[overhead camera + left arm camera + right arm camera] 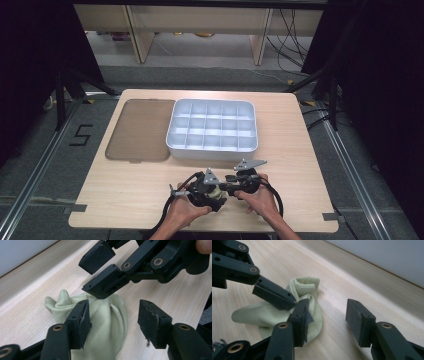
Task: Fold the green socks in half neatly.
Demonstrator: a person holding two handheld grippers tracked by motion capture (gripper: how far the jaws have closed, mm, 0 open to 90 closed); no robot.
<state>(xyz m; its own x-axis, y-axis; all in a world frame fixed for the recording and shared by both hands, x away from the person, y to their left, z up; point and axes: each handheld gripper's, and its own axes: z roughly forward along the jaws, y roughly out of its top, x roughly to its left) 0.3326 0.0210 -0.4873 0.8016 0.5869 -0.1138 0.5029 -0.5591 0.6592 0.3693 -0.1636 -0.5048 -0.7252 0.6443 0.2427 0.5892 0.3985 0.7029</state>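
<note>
Pale-green sock (107,322) lies half hidden behind the left tool (113,320).

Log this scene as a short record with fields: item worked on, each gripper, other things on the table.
item: pale green sock, crumpled on the wooden table
left gripper: jaws open, one pad against the sock, nothing clamped
right gripper: jaws open, low beside the sock
organizer: white compartment tray, cells look empty
lid: brown translucent lid, flat, left of the tray
</note>
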